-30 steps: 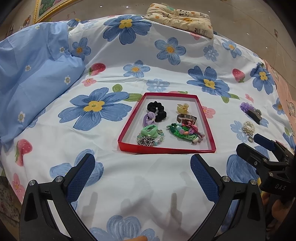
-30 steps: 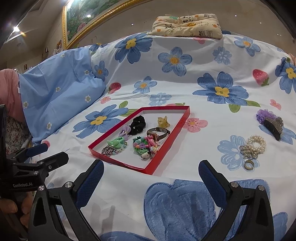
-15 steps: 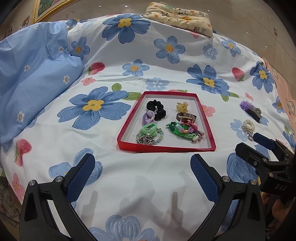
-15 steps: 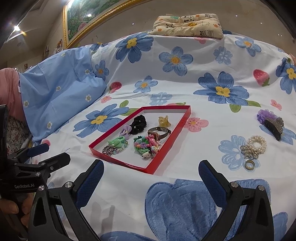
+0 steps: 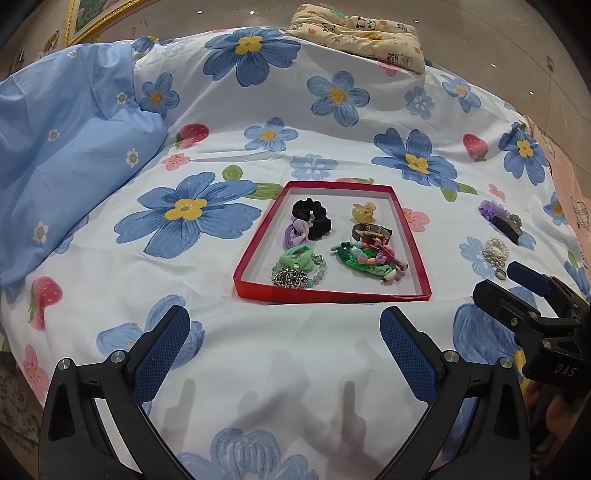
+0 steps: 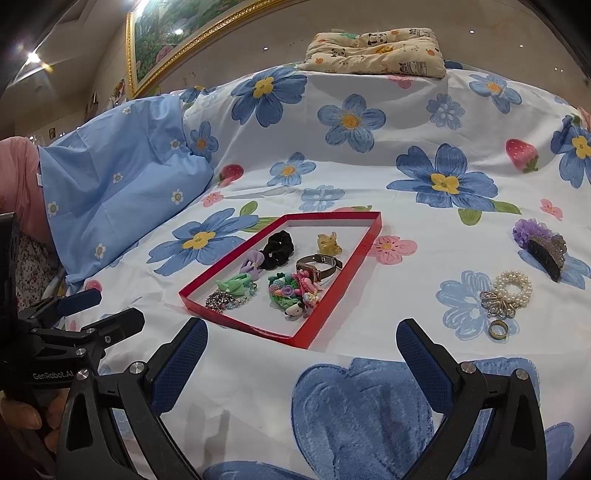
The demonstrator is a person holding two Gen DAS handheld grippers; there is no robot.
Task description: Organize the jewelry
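A shallow red tray (image 5: 332, 294) (image 6: 334, 278) lies on the flowered bedsheet and holds a black scrunchie (image 5: 312, 216) (image 6: 279, 248), a yellow clip (image 5: 364, 212), a watch (image 6: 318, 264), hair ties and a beaded bracelet. Outside the tray to the right lie a purple flower clip (image 6: 541, 245) (image 5: 500, 219), a pearl bracelet (image 6: 511, 288) (image 5: 495, 251) and a gold ring (image 6: 498, 328). My left gripper (image 5: 284, 341) stands open just short of the tray. My right gripper (image 6: 303, 350) is open too, near the tray's right front corner. Neither holds anything.
A blue pillow (image 5: 62, 155) lies at the left. A small printed cushion (image 6: 376, 51) sits at the far edge of the bed. A framed picture (image 6: 192, 29) hangs on the wall behind. A hand (image 6: 22, 415) holds the left gripper.
Both views have shifted only slightly; the tray and the loose pieces lie where they were, and both grippers stay open.
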